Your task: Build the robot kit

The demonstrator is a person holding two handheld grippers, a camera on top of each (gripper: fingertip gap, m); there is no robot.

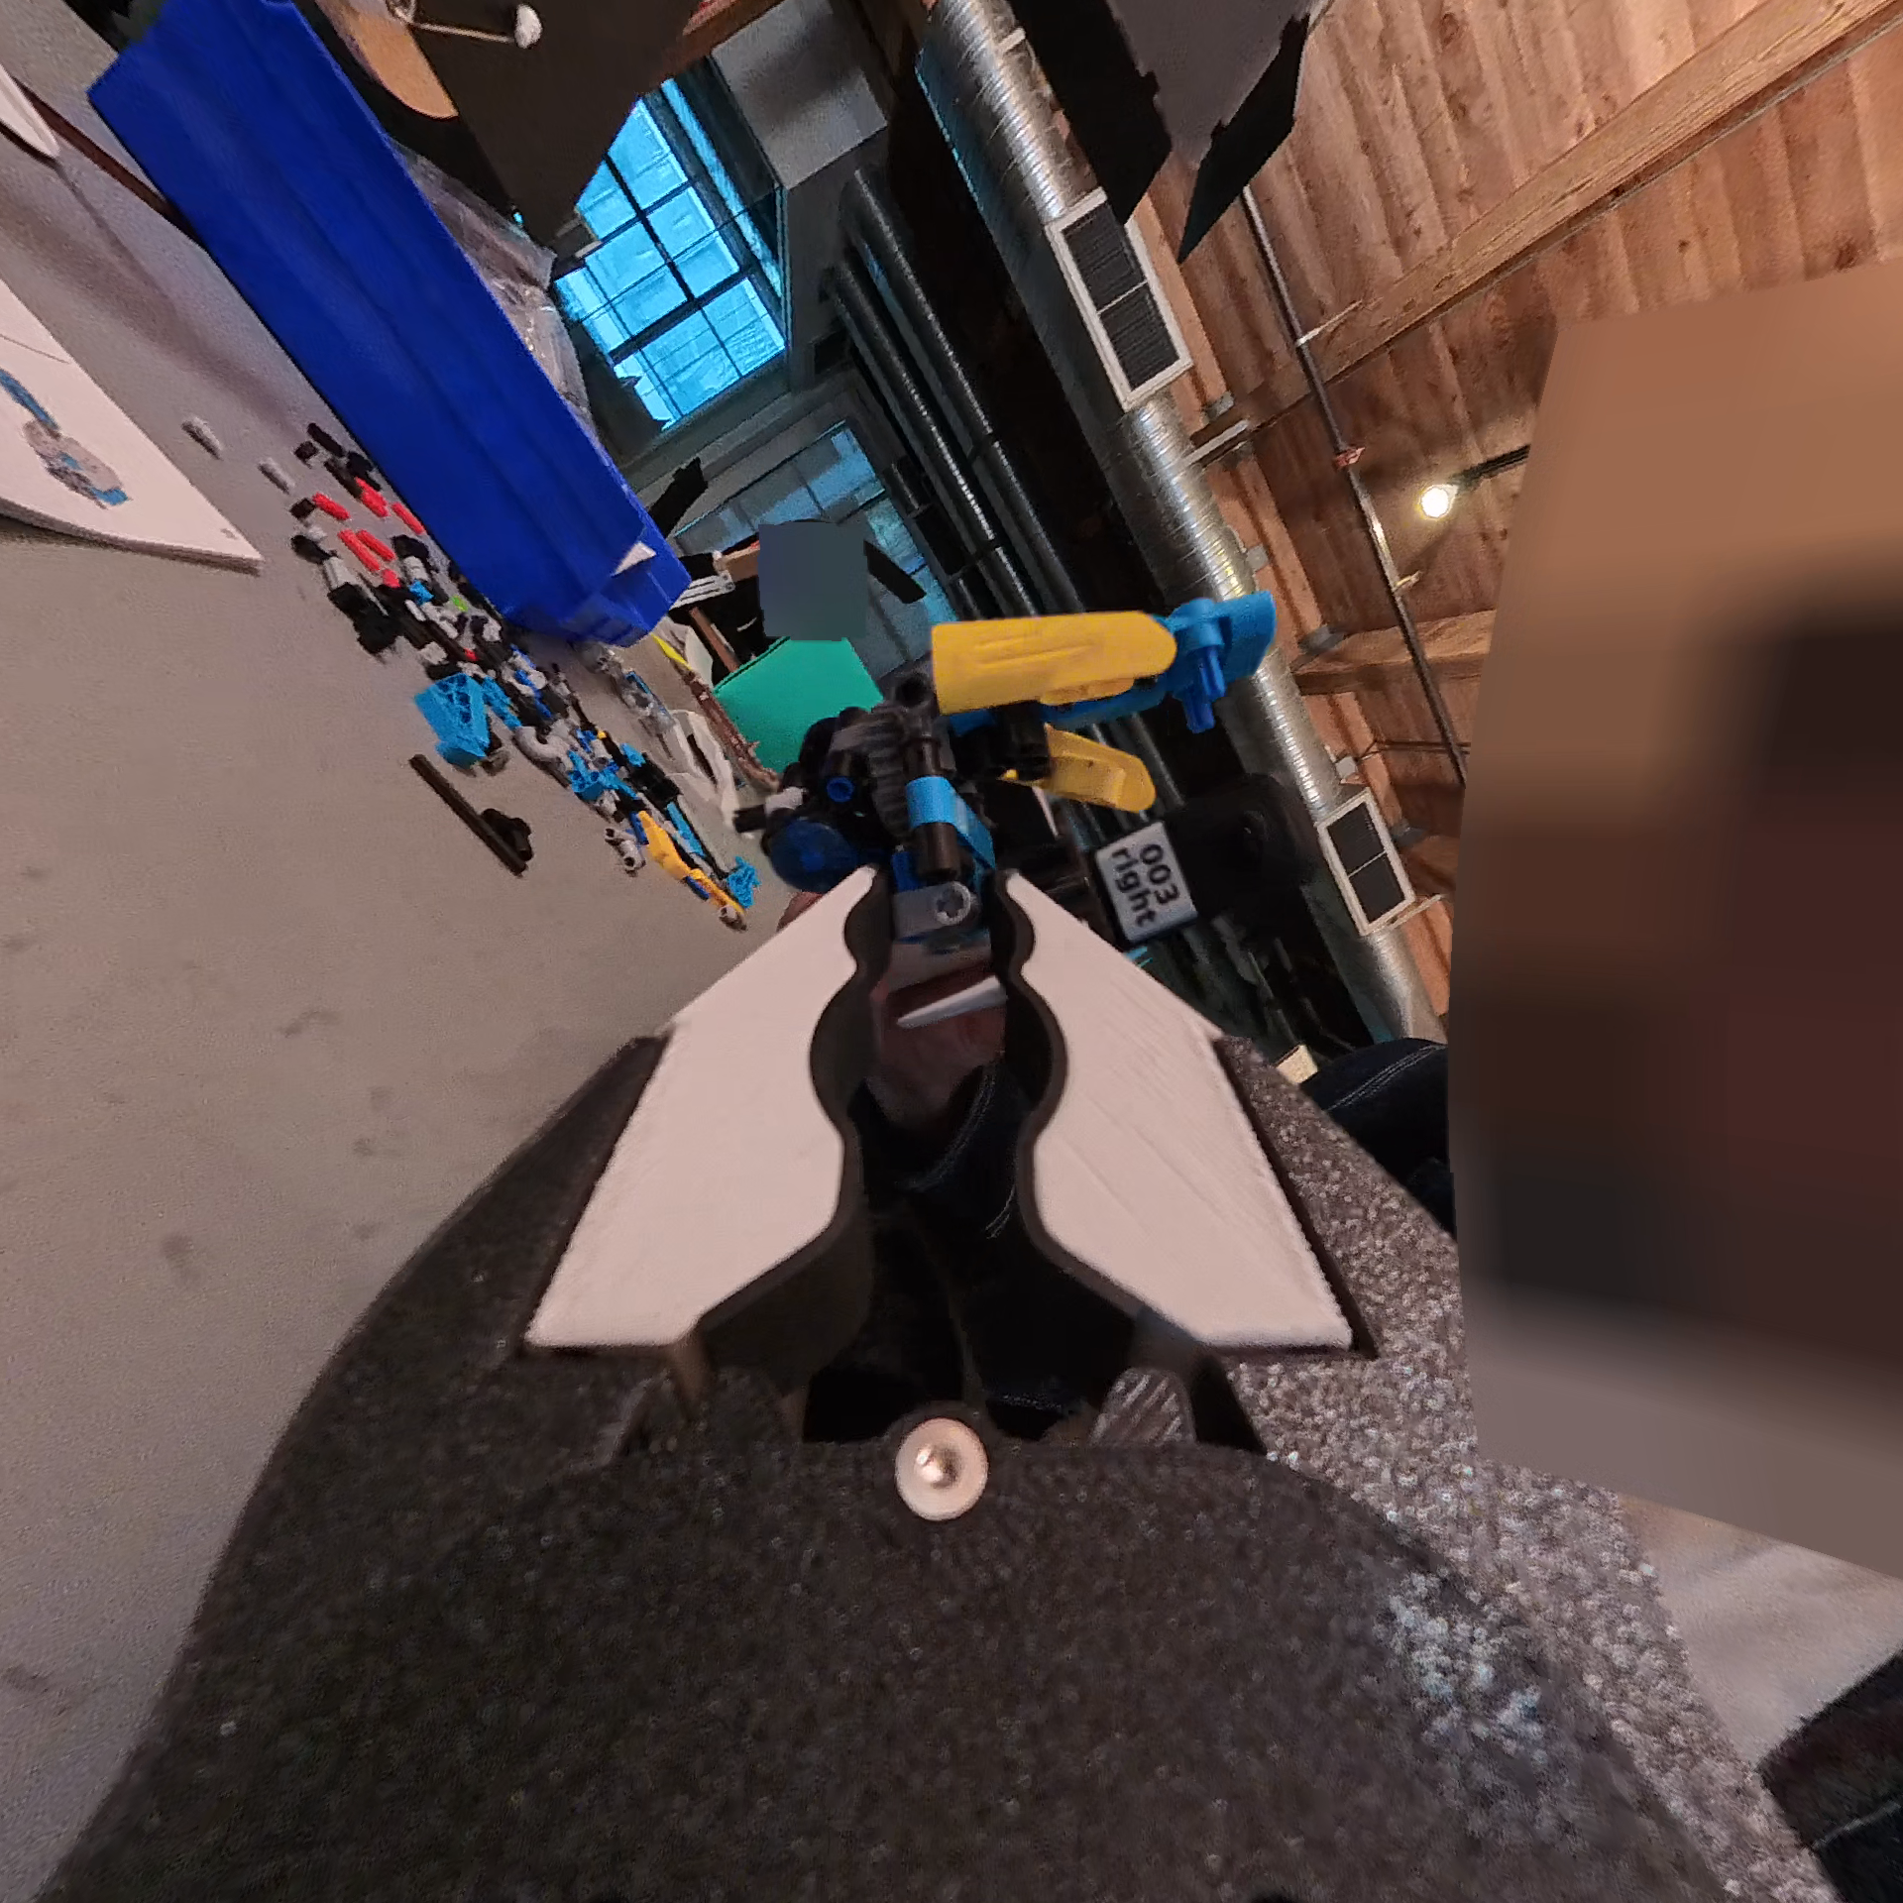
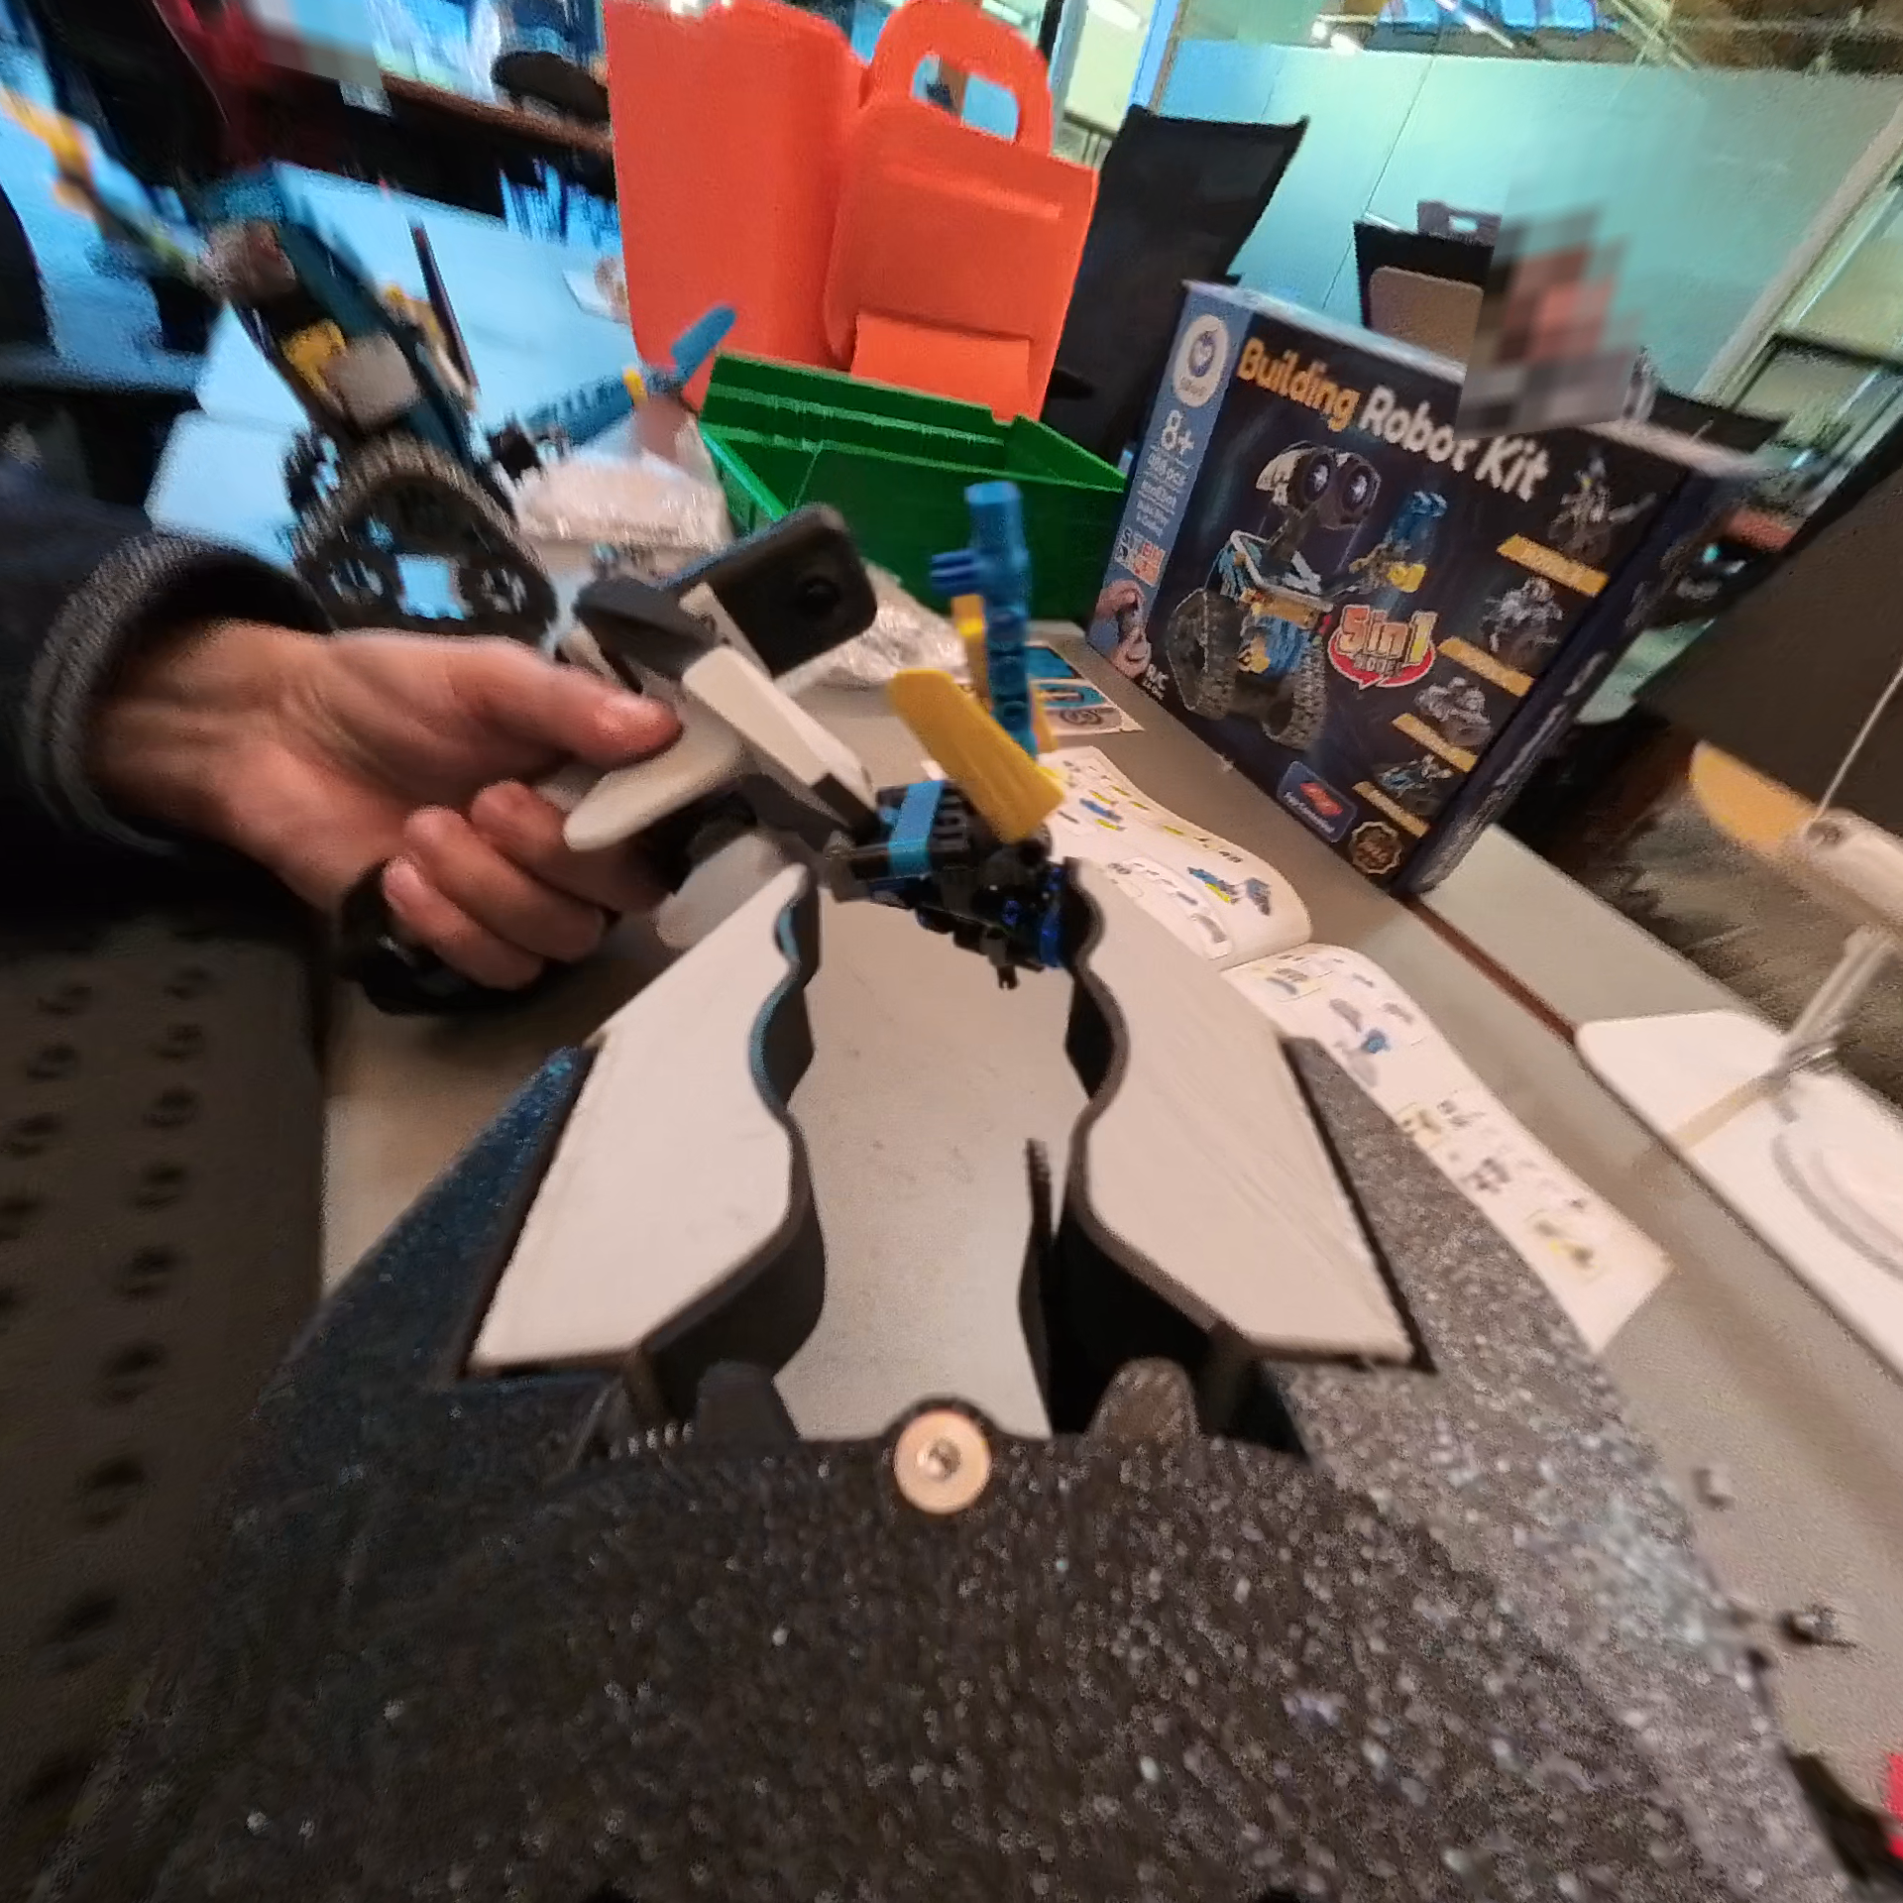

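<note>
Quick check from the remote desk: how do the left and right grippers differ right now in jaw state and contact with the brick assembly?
The left gripper has its jaws closed on the grey-and-blue base of the brick assembly; the right gripper stands open, with bare table showing between its fingers. The left gripper carries the assembly clear of the table; the right gripper's tips only reach its dark underside, and contact there is unclear. Both have white fingers on speckled black bodies.

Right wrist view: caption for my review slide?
Right tongs open around blue-yellow brick assembly clamped by left tongs.
</note>
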